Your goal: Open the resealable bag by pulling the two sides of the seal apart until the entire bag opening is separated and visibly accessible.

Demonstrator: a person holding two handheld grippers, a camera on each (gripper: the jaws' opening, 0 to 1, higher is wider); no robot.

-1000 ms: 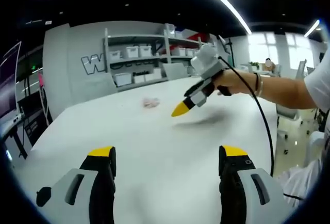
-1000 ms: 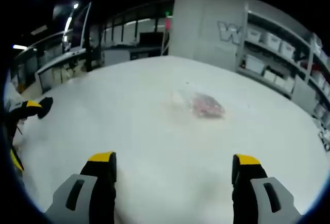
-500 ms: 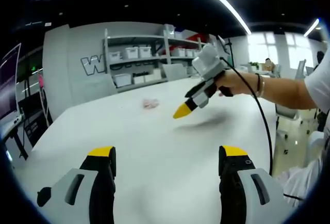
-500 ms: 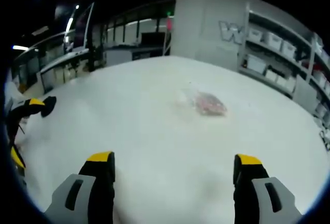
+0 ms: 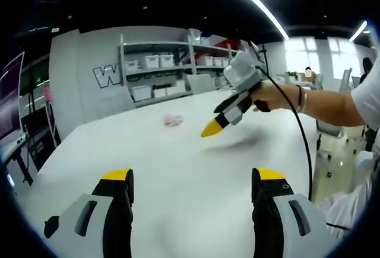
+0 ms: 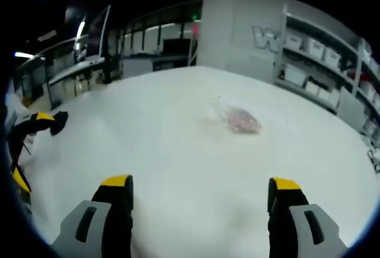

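A clear bag (image 6: pixel 236 119) lies flat on the white table (image 6: pixel 178 151), a little right of centre in the upper middle of the right gripper view; something pinkish-red sits inside it, too blurred to name. In the left gripper view the same bag (image 5: pixel 173 119) is a small pale patch just left of centre, far up the table.

On the shelves (image 5: pixel 178 68) at the back wall stand white bins (image 5: pixel 152 60); what they hold cannot be seen.

The right gripper (image 6: pixel 200 189) has its yellow-tipped jaws wide apart at the bottom of its view, holding nothing; the bag lies well ahead of them, above the gap and closer to the right jaw's side. Seen from the left gripper view, that gripper (image 5: pixel 209 128) is held by a hand (image 5: pixel 270 96) at the right of the frame, its yellow tip pointing down-left, just right of the bag.

The left gripper (image 5: pixel 193 186) is likewise wide open and empty, low in its frame, the bag well apart from it. It (image 6: pixel 27 151) also shows at the left edge of the right gripper view.
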